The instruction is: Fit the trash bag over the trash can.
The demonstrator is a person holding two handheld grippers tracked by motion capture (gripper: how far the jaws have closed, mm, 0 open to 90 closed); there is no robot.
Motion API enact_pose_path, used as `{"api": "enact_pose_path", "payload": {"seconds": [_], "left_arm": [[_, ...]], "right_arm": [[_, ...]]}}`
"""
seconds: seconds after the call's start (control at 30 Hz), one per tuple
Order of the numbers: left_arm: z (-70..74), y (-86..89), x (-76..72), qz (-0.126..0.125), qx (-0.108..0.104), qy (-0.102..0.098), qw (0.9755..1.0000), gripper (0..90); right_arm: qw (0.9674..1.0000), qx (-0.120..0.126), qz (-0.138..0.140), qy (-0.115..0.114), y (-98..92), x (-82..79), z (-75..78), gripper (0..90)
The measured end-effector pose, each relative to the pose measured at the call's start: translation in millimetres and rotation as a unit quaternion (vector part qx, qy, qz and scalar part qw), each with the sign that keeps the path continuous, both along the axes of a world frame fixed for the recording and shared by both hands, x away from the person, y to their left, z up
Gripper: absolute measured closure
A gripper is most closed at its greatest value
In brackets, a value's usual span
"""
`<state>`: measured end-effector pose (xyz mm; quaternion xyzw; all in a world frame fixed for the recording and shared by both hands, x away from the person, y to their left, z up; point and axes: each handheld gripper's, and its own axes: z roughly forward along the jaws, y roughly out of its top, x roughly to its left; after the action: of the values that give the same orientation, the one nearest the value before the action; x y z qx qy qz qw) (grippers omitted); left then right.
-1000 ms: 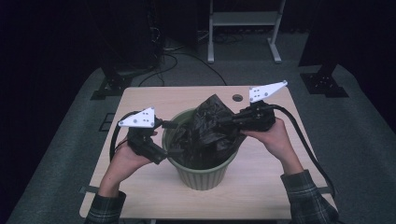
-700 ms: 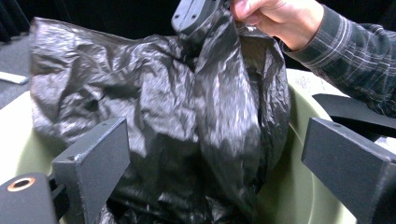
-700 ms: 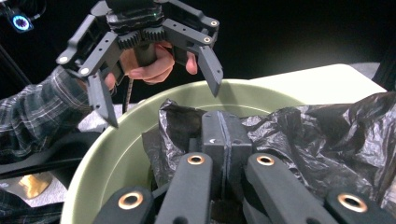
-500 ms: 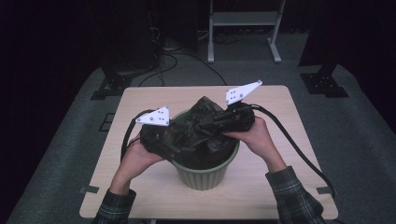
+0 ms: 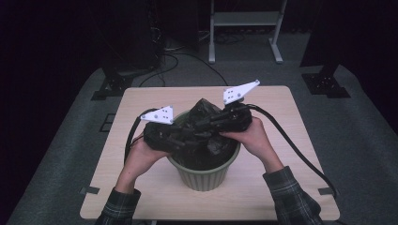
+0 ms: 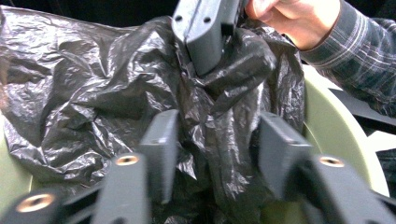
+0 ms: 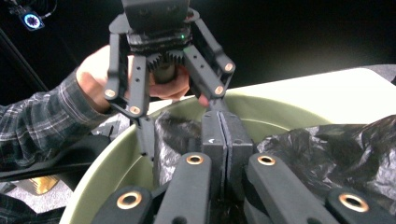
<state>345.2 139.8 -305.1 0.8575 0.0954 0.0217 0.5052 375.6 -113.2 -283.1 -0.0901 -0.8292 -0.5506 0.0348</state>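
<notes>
A green plastic bin (image 5: 202,174) stands on the light wooden table (image 5: 291,187) with a crumpled black bag (image 5: 207,110) in it. My right gripper (image 7: 226,135) is shut on a bunched bit of the bag above the bin's middle, and its tip (image 6: 201,65) pinches the film. My left gripper (image 6: 219,149) reaches in from the left rim. Its jaws have just been closing. They still stand apart, with a loose fold of the bag (image 6: 219,121) between the pads. From the right gripper view, the left gripper (image 7: 182,130) faces me over the rim (image 7: 280,116).
Thick black cables (image 5: 300,150) trail from both grippers across the table. Bare table lies in front of the bin and at both sides. Beyond the far edge are dark carpet, a white metal stand (image 5: 244,21) and black stand feet (image 5: 110,86).
Both grippers have come in toward each other over the bin; the left one moved from beside the rim to over it. The left jaws have narrowed around a fold of the bag.
</notes>
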Motion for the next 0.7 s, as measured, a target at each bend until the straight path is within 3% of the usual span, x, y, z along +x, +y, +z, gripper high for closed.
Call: {"api": "enact_pose_path", "payload": {"seconds": [0.2, 0.33, 0.47, 0.63, 0.7], "left_arm": [[-2.3, -1.4, 1.6, -0.011, -0.006, 0.0, 0.9999, 76.5], [-2.2, -0.6, 2.4, -0.018, 0.001, 0.009, 0.9998, 88.7], [-0.1, 2.8, 1.6, -0.011, -0.004, 0.011, 0.9999, 90.0], [2.4, 10.0, 1.8, 0.001, -0.005, 0.01, 0.9999, 90.0], [2.8, 11.4, 1.6, 0.004, -0.007, 0.011, 0.9999, 90.0]], "right_arm": [[1.0, 0.0, 0.0, 0.001, 0.6, 0.5, -1.2, 89.0], [1.0, -0.003, 0.0, 0.0, 0.3, 0.3, -1.9, 86.4], [0.9999, -0.011, -0.003, -0.001, -1.8, -0.7, -2.0, 79.2], [0.9997, -0.008, -0.022, 0.001, -18.2, -1.4, -3.9, 61.9], [0.9995, -0.007, -0.03, 0.003, -22.6, -1.9, -4.3, 60.8]]}}
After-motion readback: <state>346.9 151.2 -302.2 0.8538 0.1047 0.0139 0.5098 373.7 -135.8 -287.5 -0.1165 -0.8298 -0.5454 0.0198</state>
